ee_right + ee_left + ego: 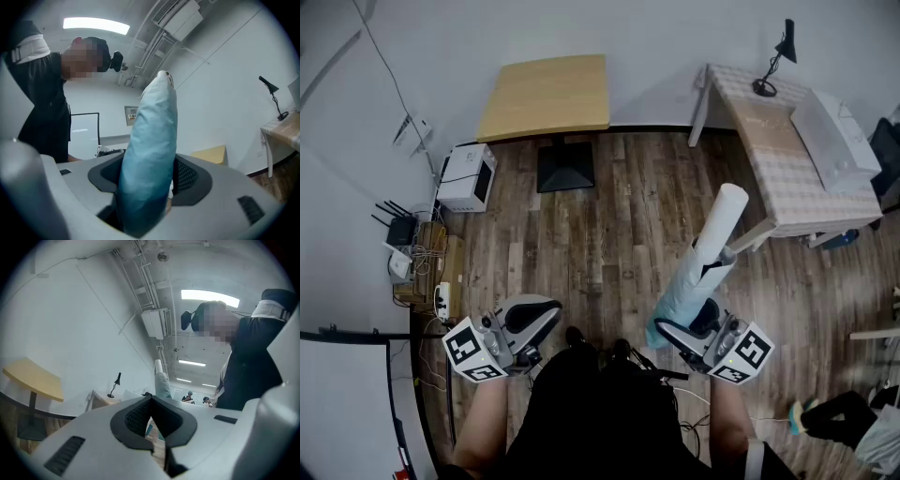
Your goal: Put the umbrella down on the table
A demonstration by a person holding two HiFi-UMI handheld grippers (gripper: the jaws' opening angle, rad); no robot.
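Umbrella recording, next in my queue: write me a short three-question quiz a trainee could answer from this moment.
1. True or false: the umbrella has been put down.
2. Which gripper's jaws are clamped on the umbrella? A) left B) right C) both
3. What is between the jaws of the left gripper?

Key
1. False: it is folded and held up off the floor, clear of both tables.
2. B: the right gripper grips it near its lower end.
3. Nothing: the jaws are together and empty.
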